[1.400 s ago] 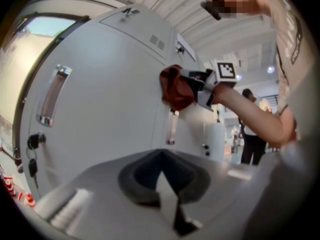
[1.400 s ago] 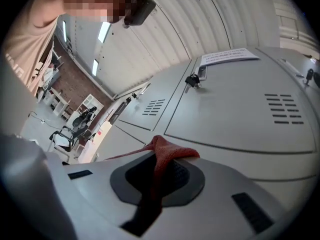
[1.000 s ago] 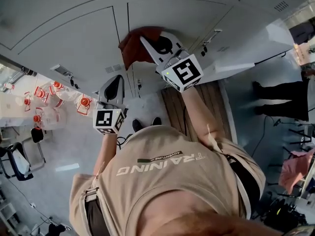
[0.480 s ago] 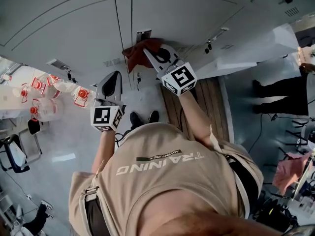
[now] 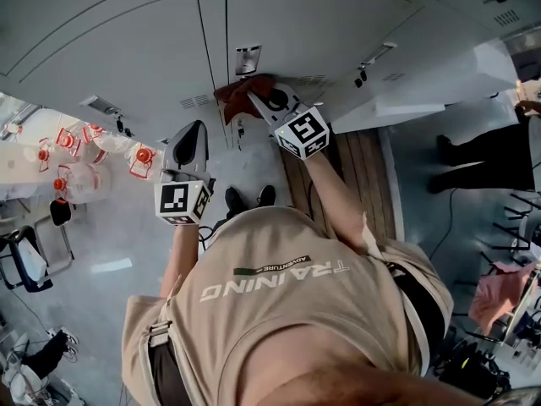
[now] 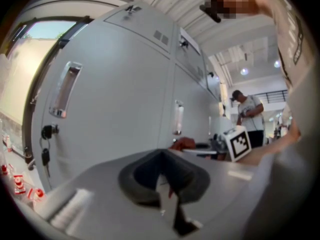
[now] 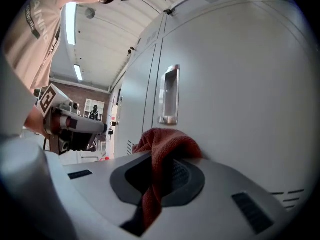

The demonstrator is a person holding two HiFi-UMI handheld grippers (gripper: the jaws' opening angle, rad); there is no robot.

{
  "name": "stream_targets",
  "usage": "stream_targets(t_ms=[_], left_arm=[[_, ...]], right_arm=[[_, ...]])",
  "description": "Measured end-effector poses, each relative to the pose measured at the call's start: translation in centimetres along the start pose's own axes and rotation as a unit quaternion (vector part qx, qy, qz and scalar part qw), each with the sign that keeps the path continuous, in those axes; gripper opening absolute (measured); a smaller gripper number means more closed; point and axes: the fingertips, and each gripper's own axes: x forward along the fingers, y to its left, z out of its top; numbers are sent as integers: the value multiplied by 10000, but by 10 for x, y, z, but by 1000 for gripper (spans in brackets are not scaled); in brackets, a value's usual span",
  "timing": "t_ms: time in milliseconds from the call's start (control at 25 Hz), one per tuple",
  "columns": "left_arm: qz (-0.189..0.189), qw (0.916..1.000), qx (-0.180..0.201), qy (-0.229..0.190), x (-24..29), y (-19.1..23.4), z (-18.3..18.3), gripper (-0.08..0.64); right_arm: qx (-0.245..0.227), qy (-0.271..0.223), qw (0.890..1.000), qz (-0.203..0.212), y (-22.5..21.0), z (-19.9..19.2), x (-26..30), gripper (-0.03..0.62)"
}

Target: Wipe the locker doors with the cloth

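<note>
Shoulders in a beige T-shirt (image 5: 279, 311) fill the near part of the head view, with both arms reaching forward from them. The left gripper (image 5: 194, 138) is held back at the person's side, short of the lockers. In its own view its jaws are pressed together with nothing between them, and it does no work at present.

Further out, the right gripper (image 5: 256, 101) pinches a rust-red terry cloth (image 5: 241, 90). Its own view shows a fold of that cloth (image 7: 167, 141) caught between the jaws and bunched up over their tips, against the pale grey metal locker door (image 7: 240, 94).

A second ago the cloth lay spread higher on the door, over the place where the recessed metal handle (image 5: 248, 57) now shows. It has since slid down, and it now sits just below that handle, beside the seam between two doors.

I judge this to be one downward wiping stroke. The upper panel and handle area have probably been covered, while the lower strip and the neighbouring doors remain to be wiped.
</note>
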Motion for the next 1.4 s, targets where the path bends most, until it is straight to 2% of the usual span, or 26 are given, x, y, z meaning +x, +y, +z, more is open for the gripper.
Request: stream_targets(t_ms=[240, 440, 640, 760, 840, 920, 1000, 1120, 1200, 1320, 1400], left_arm=[[-47, 10000, -3, 9, 2, -4, -2, 5], [-162, 9999, 4, 35, 6, -15, -4, 5], [-226, 9997, 54, 88, 12, -17, -5, 5], [-288, 9995, 108, 63, 16, -24, 0, 5], [-375, 9992, 149, 63, 20, -29, 3, 5], [-470, 9986, 209, 79, 26, -33, 6, 5], [-548, 9981, 264, 82, 34, -35, 9, 5], [-625, 9976, 293, 30, 50, -37, 13, 5], [-712, 9970, 313, -6, 63, -40, 16, 5], [-975, 9946, 341, 25, 81, -49, 18, 5], [-1146, 9928, 350, 30, 91, -58, 20, 5]], right_arm=[[169, 656, 9973, 276, 13, -59, 17, 28], [575, 1434, 9876, 279, 14, -114, 19, 28], [932, 1508, 9837, 311, 10, -129, 18, 28], [999, 1854, 9773, 245, 9, -148, 15, 28], [1053, 1890, 9762, 151, 8, -150, 7, 28], [1030, 1641, 9809, 144, 7, -132, -4, 28], [897, 1272, 9876, 204, 6, -95, -17, 28], [700, 645, 9947, 391, 1, -21, -43, 28], [395, 344, 9973, 515, -4, 31, -60, 28], [-173, -101, 9980, 600, -11, 107, -81, 28], [-453, -611, 9959, 493, -19, 163, -94, 28]])
